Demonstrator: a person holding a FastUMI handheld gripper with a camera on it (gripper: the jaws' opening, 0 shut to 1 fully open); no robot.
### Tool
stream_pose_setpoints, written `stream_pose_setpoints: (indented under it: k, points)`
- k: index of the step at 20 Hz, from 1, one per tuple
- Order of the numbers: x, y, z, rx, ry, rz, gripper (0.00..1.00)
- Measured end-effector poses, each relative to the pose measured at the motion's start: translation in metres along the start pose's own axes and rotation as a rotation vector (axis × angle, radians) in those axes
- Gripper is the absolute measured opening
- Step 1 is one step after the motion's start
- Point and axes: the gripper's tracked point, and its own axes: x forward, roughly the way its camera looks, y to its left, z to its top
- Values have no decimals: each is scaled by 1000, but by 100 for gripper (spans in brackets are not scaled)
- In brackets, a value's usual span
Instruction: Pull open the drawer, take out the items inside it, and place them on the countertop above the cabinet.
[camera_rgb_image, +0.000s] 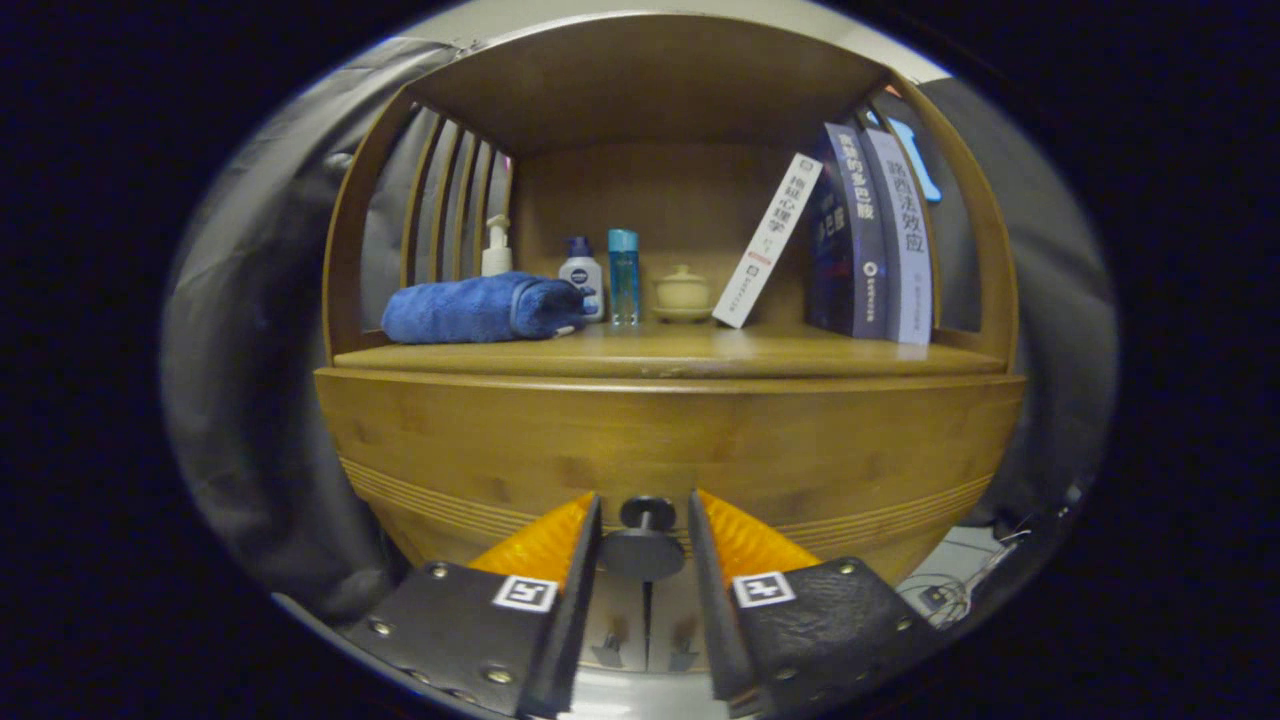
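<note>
We note the drawer (660, 440) closed, its wooden front flush in the cabinet below the bench (700, 352). Its dark round knob (645, 540) sits between the tips of the hand-held gripper (645, 525). The two orange-faced fingers (545, 545) stand apart, one on either side of the knob with a narrow gap on each side; we see no contact with it, so the hand-held gripper is open and holds nothing.

On the bench above the drawer, from left: a rolled blue towel (480, 310), behind it a white pump bottle (496, 250), then a small white bottle with a blue cap (581, 272), a tall blue bottle (623, 276), and a small lidded pot (683, 292). Further right, a white book (768, 240) leans against two upright dark books (868, 235). A wooden shelf roof (650, 80) spans over these things.
</note>
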Motion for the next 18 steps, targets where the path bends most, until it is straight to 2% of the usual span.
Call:
stream_pose_setpoints:
  k: [1,6,8,9,10,14,18]
  points:
    - [2,-1,0,-7,5,-9,45]
    - [3,-6,2,-2,-8,-30,41]
    - [3,-5,-1,37,13,-43,33]
    - [2,-5,-2,36,28,-43,34]
    - [3,-5,-3,29,35,-41,28]
    - [-11,-6,-5,27,39,-61,28]
    - [-44,-6,-10,27,26,-61,28]
